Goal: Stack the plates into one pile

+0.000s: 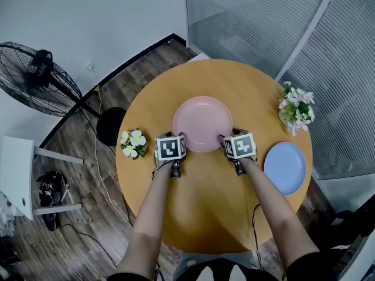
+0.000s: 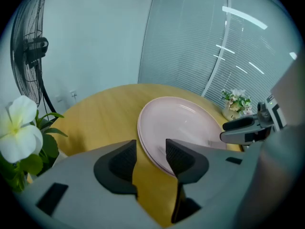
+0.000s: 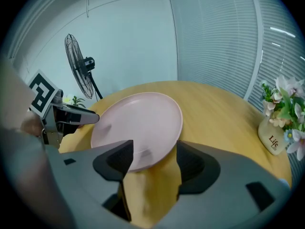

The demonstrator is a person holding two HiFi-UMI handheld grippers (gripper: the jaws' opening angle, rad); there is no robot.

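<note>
Fan (image 1: 35, 78) at far left, upright on the dark wood floor (image 1: 88, 151), well apart from the round yellow surface (image 1: 205, 209). Pot of white flowers (image 1: 134, 143) on the left edge of that surface, just beside the left tongs (image 2: 151, 157).

Left tongs spread, pinching nothing. Left rim of the pink plate (image 1: 203, 123) running through the gap, nearer the right-hand pad, with bare surface showing between the pads below it. No pad pressing on the rim.

Pink plate flat on the surface, at its middle, between the two tongs. Doubled line along its rim in the left gripper view; one plate or two, cannot tell.

Right tongs (image 3: 153, 162) spread wide, also gripping nothing. Near rim of the pink plate reaching into the gap beside the left-hand pad, yellow surface filling the rest. Marker cubes of both tongs facing up in the head view, bare forearms reaching in from the bottom edge.

Blue plate (image 1: 285, 167) flat near the right edge of the surface, just beside the right tongs, apart from the pink plate. Vase of flowers (image 1: 296, 110) upright behind the blue plate, close to the far right rim.
</note>
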